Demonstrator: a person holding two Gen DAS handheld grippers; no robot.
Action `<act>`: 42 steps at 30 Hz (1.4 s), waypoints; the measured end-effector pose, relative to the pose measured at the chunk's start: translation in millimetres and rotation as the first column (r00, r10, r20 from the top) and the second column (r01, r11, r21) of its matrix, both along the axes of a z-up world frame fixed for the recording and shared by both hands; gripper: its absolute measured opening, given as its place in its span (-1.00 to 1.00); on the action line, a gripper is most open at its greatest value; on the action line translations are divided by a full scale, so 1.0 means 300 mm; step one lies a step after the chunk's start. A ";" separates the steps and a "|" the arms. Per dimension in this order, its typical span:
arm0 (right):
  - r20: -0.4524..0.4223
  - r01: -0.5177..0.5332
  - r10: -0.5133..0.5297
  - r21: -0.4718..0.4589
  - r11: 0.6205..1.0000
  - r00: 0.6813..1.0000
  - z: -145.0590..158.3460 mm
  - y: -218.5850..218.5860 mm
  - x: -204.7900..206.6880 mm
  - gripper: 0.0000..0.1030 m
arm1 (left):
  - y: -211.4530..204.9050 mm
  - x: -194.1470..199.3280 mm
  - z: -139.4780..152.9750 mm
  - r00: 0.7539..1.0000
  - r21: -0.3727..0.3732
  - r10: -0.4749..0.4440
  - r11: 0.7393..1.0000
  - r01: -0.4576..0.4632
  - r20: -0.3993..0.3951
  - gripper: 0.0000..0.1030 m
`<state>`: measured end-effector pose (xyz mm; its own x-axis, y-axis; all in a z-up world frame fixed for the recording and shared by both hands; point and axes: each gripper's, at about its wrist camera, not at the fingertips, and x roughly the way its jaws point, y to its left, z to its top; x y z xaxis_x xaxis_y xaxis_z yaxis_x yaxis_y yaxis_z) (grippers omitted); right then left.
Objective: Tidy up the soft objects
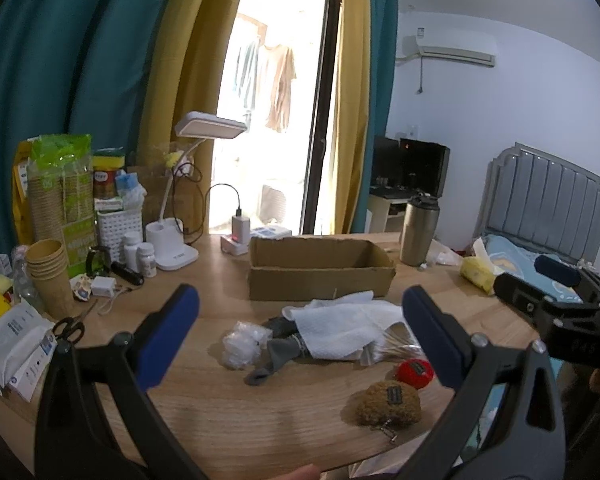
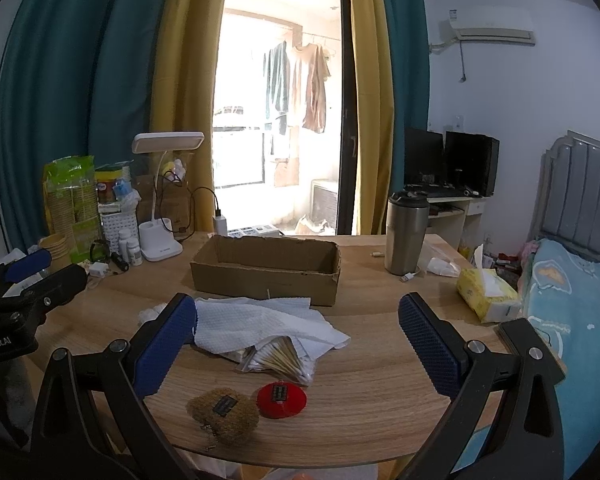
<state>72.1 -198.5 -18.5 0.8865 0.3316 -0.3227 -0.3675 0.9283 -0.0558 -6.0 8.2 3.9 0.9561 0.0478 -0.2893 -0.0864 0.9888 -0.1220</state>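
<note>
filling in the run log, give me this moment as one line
left claw open, empty | right claw open, empty | brown plush, red plush on table | cardboard box looks empty

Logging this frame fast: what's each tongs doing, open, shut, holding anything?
Left tongs: open, holding nothing.
Right tongs: open, holding nothing.

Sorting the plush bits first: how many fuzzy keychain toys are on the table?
2: the brown plush near the front edge, and the red plush right beside it, apparently touching. More could hide under the white tissue.
</note>
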 end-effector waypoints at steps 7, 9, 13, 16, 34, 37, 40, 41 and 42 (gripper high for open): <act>0.000 0.000 0.000 0.000 1.000 1.000 0.000 0.001 0.000 1.00 | 0.006 -0.007 0.000 1.000 -0.005 -0.008 1.000 0.008 0.000 0.99; 0.000 0.000 0.000 0.000 1.000 1.000 -0.001 0.001 -0.001 1.00 | 0.007 -0.006 0.000 1.000 -0.007 -0.008 1.000 0.008 -0.001 0.99; -0.003 -0.001 0.001 -0.002 1.000 1.000 -0.001 0.003 0.000 1.00 | 0.014 -0.007 -0.002 1.000 -0.011 -0.003 1.000 0.003 -0.004 0.99; -0.003 -0.004 0.004 -0.003 1.000 1.000 -0.005 0.006 -0.002 1.00 | 0.019 -0.007 -0.003 1.000 -0.016 -0.006 1.000 0.006 -0.006 0.99; -0.003 -0.005 0.005 -0.004 1.000 1.000 -0.007 0.009 -0.004 1.00 | 0.033 -0.012 -0.008 1.000 -0.022 0.012 1.000 -0.012 -0.008 0.99; -0.003 -0.005 0.005 -0.004 1.000 1.000 -0.007 0.009 -0.005 1.00 | 0.032 -0.012 -0.008 1.000 -0.022 0.012 1.000 -0.012 -0.008 0.99; -0.004 -0.006 0.006 -0.004 1.000 1.000 -0.007 0.010 -0.006 1.00 | 0.033 -0.012 -0.008 1.000 -0.021 0.012 1.000 -0.012 -0.008 0.99; -0.003 -0.005 0.005 -0.004 1.000 1.000 -0.007 0.010 -0.006 1.00 | 0.033 -0.012 -0.008 1.000 -0.022 0.012 1.000 -0.012 -0.008 0.99; -0.003 -0.005 0.005 -0.003 1.000 1.000 -0.007 0.009 -0.005 1.00 | 0.032 -0.012 -0.008 1.000 -0.022 0.012 1.000 -0.012 -0.009 0.99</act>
